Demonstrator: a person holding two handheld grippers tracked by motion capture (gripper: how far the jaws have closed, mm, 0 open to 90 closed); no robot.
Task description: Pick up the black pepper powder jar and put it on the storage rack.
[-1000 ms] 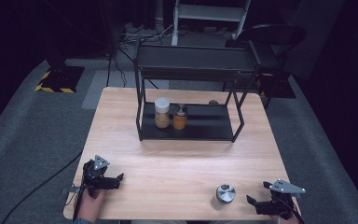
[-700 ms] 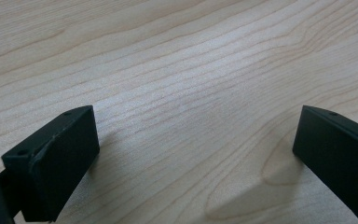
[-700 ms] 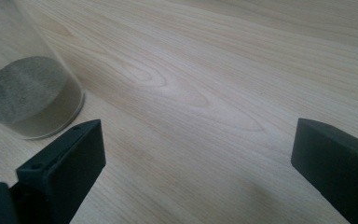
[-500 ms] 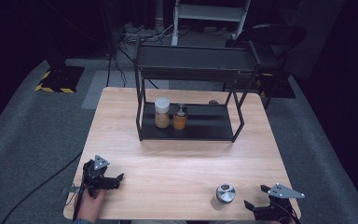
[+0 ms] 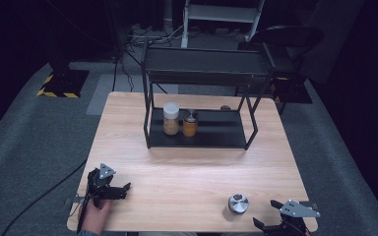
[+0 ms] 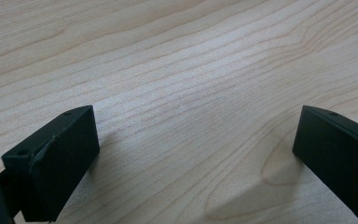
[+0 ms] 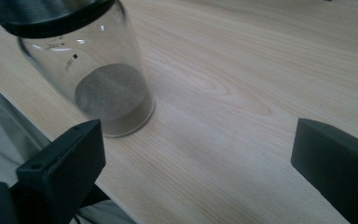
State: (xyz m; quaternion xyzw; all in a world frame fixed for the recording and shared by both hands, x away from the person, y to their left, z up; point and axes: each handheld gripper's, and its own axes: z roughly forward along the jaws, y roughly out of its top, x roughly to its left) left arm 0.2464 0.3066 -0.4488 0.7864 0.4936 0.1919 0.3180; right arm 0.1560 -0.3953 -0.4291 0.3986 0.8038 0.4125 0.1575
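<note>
Reaching for a grasp, you work a wooden worktop (image 5: pixel 187 172) with a black shelf rack (image 5: pixel 202 98) at its rear; swing your spread, empty right tongs (image 5: pixel 281 227) squarely around the steel-lidded glass jar (image 5: pixel 237 203) just beside them at the near edge, while your left tongs (image 5: pixel 109 188) rest released.

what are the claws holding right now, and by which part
Nothing is held. The left claw is open over bare table. The right claw is open too, with the glass jar standing off to one side, not between its jaws.
</note>
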